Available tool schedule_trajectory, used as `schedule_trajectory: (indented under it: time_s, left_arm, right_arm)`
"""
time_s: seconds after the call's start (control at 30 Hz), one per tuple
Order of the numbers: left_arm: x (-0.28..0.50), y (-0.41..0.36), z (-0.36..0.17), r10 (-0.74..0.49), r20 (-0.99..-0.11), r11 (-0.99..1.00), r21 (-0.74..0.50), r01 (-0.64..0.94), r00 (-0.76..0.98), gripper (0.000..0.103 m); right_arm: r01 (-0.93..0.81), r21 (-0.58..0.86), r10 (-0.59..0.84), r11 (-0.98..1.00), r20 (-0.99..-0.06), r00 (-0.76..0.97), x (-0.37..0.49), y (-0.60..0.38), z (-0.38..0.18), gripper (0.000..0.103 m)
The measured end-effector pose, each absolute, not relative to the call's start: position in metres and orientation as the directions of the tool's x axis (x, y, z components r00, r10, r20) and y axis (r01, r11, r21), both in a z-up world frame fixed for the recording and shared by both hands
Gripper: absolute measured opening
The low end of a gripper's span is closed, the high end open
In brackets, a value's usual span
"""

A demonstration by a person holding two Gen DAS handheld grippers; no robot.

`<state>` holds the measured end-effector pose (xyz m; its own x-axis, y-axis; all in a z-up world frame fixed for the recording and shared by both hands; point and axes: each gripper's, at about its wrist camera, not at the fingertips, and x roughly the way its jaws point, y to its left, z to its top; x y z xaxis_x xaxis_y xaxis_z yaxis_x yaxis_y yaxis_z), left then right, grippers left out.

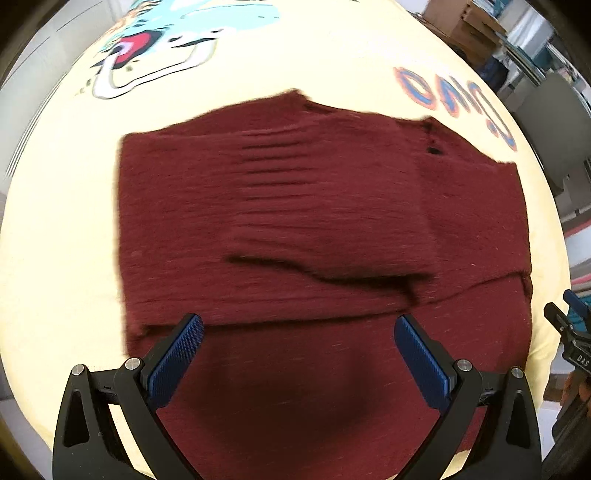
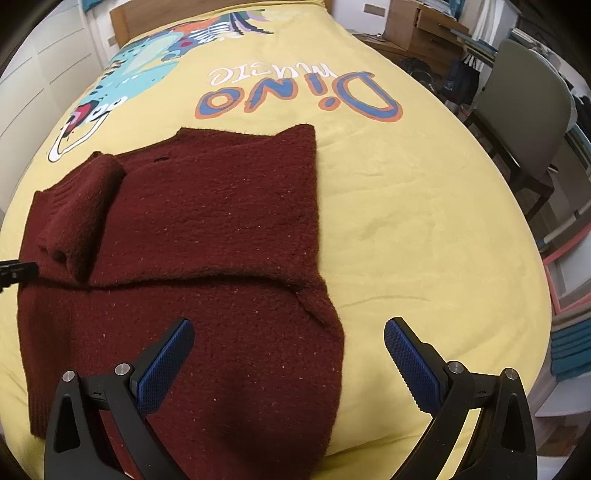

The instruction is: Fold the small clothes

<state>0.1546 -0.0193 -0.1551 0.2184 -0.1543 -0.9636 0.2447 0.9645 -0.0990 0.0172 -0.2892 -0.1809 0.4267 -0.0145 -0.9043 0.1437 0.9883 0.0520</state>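
One dark red knitted sweater (image 2: 207,229) lies flat on a yellow bedspread (image 2: 406,221) printed with a cartoon dinosaur (image 2: 147,62) and the word "Dino". It is the only garment in view. Both sleeves are folded in over the body: one sleeve (image 2: 74,218) lies as a thick band along the left side in the right wrist view, and a cross fold runs level across the knit just below it. In the left wrist view the picture is blurred, so the layers are hard to count there; it looks like one folded flap over the body.

Two grippers are in play. The left gripper (image 1: 298,363) hangs above the near part of the sweater, pointing steeply down, its jaws spread wide with nothing between the blue pads (image 1: 177,360). The right gripper (image 2: 289,363) also points steeply down with its jaws wide and empty; one finger is over the sweater's near right edge, the other over bare bedspread. Each gripper shows at the margin of the other's view.

One grey chair (image 2: 528,110) stands beside the bed, with wooden drawers (image 2: 417,26) behind it.
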Motion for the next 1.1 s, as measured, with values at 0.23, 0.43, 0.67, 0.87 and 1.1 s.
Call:
schedule_trajectory:
  time_s: [0.23,0.43,0.67,0.87,1.1]
  left_arm:
    - [0.161,0.054,-0.156,-0.111,-0.97,0.987,-0.082,0.138,0.216,0.102]
    - [0.161,0.076,-0.178,-0.072,-0.975,0.993,-0.051,0.105,0.208,0.102]
    - [0.166,0.073,-0.209,-0.081,-0.98,0.994,-0.066,0.089,0.182,0.098]
    - [0.171,0.066,-0.214,-0.09,-0.973,0.992,-0.067,0.11,0.213,0.079]
    - [0.183,0.068,-0.204,-0.139,-0.963,0.985,-0.111,0.134,0.229,0.018]
  right_arm:
    - [0.14,0.049,-0.016,0.989,-0.905,0.426,0.021,-0.282,-0.181,0.103]
    - [0.124,0.053,-0.003,0.991,-0.908,0.42,0.025,-0.269,-0.184,0.103]
    - [0.096,0.048,0.005,0.994,-0.912,0.41,0.03,-0.253,-0.186,0.103]
    - [0.063,0.028,0.0,0.998,-0.912,0.411,0.035,-0.236,-0.182,0.103]
    - [-0.019,0.046,0.05,0.999,-0.901,0.431,0.057,-0.196,-0.166,0.103]
